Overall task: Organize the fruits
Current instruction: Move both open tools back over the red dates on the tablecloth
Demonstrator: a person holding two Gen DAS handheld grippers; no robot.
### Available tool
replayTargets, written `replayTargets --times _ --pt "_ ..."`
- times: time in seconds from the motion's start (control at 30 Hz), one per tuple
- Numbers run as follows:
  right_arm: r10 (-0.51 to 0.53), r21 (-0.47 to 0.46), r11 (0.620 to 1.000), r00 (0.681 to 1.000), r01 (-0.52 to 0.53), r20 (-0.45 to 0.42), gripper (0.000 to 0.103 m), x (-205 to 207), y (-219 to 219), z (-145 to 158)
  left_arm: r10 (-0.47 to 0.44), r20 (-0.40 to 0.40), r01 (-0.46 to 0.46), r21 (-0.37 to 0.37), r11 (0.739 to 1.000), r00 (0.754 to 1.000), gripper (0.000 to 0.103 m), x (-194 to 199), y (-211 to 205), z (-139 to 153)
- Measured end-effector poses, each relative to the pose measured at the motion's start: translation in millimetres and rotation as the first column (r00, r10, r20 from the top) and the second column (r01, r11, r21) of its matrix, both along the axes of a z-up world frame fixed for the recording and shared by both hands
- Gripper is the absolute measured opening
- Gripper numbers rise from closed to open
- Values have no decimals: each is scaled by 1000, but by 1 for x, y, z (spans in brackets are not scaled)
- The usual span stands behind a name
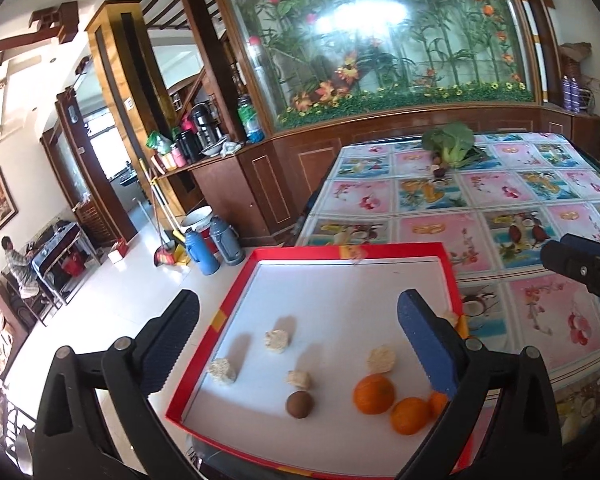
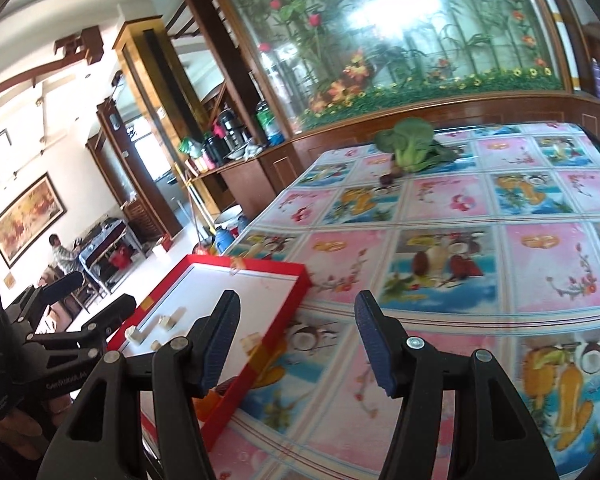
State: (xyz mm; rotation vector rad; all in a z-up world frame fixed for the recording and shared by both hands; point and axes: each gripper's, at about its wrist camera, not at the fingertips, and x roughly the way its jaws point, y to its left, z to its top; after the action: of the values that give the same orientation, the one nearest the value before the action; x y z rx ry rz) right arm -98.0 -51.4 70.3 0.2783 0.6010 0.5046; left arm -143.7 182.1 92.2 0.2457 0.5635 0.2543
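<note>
- Sitting in the red-rimmed tray at the table's near-left corner are the fruits: three oranges bunched at about five o'clock of the tray floor, a round brown fruit just left of them, and pale cut chunks scattered toward the middle.
- A further pale chunk shows at the tray's right rim, half hidden behind the left gripper's right finger; whether it lies inside or on the rim I cannot tell.
- The left gripper hangs over the tray, tilted downward, jaws spread wide and empty; the oranges lie low and toward four o'clock from its gap, the brown fruit nearly at six.
- The right gripper has its jaws partly spread with nothing between them, over the patterned tablecloth; the tray lies at its nine o'clock.
- Far off at twelve o'clock, a leafy green vegetable with a small dark red item beside it rests near the table's far edge, well apart from both grippers.
- Judging by position, the right hand is nearer that far group, the left nearer the tray's contents.
</note>
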Motion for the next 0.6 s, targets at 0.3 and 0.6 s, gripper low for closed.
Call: replayTargets --times 0.3,0.6 --pt "-60 44 997 998 60 -5 60 4 -37 -1 -91 -20 92 40 995 996 100 9 -48 2" --pt "-98 46 994 995 99 -14 60 11 -59 -1 -159 -38 161 56 985 987 100 23 -87 0"
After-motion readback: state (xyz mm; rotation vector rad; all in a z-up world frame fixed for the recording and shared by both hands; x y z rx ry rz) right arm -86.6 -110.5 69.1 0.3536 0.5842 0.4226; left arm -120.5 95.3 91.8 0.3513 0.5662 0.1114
